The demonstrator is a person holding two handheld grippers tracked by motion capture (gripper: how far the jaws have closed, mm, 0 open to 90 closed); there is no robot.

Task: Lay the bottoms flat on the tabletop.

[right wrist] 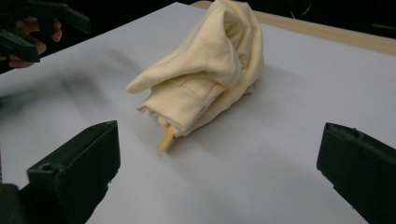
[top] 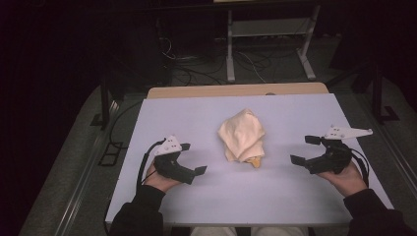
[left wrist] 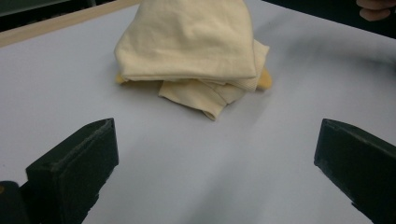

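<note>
The room is dark, with light falling mainly on the table (top: 295, 196), whose top is a pale, bluish-white sheet. Along the table's far edge a strip of light wood (top: 206, 91) shows. Beyond that edge stands a white metal frame (top: 231, 54) with a low shelf, and black cables (top: 196, 69) lie tangled on the grey floor (top: 64, 162) around its feet. Dark stand legs (top: 104, 105) rise beside the table's far left corner.

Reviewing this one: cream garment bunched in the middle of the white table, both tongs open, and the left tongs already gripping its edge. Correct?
Not quite. The left tongs grip nothing: the left gripper view shows the jaws wide apart with bare table between them and the cream garment lying beyond. The rest stands: the garment is bunched mid-table and the right tongs are open too.
</note>
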